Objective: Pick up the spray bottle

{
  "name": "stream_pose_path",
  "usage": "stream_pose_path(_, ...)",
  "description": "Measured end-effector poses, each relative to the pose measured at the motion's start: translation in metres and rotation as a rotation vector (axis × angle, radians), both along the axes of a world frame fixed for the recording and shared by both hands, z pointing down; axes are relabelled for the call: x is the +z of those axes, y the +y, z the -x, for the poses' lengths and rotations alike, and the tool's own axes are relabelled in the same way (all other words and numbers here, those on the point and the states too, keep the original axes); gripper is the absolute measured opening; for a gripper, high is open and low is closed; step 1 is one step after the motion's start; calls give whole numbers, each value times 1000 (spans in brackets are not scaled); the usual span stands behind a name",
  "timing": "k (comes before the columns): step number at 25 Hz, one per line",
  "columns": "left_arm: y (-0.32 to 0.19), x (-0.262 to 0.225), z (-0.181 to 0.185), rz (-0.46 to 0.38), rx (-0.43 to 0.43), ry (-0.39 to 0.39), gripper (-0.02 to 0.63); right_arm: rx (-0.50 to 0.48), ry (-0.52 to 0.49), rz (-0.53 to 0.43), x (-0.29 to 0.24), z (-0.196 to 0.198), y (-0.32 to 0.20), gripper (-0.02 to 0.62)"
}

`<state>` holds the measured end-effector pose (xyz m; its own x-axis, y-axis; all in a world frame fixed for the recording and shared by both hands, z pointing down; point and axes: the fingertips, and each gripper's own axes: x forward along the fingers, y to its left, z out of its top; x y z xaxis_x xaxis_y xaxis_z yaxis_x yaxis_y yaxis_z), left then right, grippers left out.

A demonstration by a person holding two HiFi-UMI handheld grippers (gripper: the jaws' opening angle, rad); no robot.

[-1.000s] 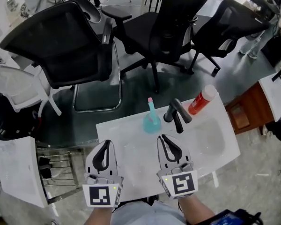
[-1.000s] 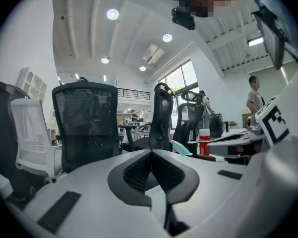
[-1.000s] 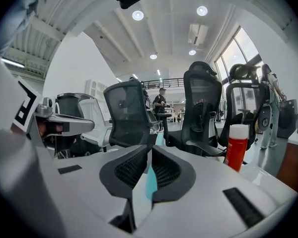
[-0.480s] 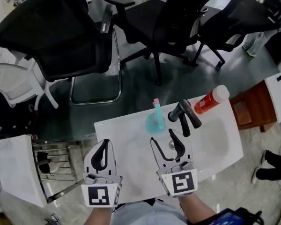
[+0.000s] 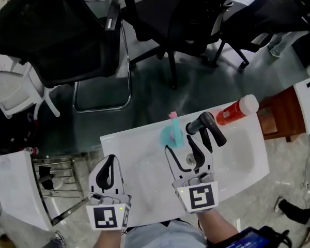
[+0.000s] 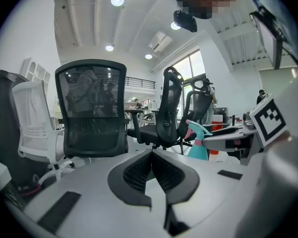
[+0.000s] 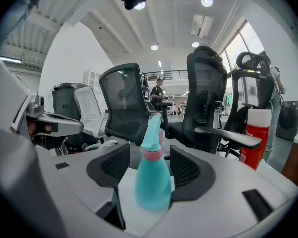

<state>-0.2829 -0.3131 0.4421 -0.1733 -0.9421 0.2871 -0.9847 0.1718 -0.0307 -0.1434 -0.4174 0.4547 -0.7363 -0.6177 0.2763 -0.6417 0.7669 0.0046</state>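
A teal spray bottle (image 5: 171, 135) with a pink collar and nozzle stands upright near the far edge of the white table (image 5: 144, 164). My right gripper (image 5: 179, 144) reaches up to it, and its jaws are opening. In the right gripper view the bottle (image 7: 152, 182) stands between the two dark pads (image 7: 187, 171), which do not press on it. My left gripper (image 5: 109, 163) rests low over the table's near left part, shut and empty. In the left gripper view its jaws (image 6: 151, 158) meet, and the bottle (image 6: 197, 146) shows far off to the right.
A red bottle with a white cap (image 5: 236, 111) lies at the table's far right corner, with a black handled tool (image 5: 206, 128) beside it. Black office chairs (image 5: 57, 40) crowd the floor beyond the table. A brown cabinet (image 5: 279, 119) stands at the right.
My right gripper's jaws have gone from shut to wide open, and it has moved forward until the spray bottle stands between them. My left gripper has sunk slightly, still shut.
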Motion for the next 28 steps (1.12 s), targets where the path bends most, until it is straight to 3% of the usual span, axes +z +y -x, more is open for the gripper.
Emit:
stream_pose_path(12, -2, 16, 22, 34, -33, 11, 18, -14, 23, -19, 10, 23, -22, 256)
stream_pose_path(28, -13, 24, 29, 47, -25, 20, 18, -7, 35, -24, 14, 32, -35, 198)
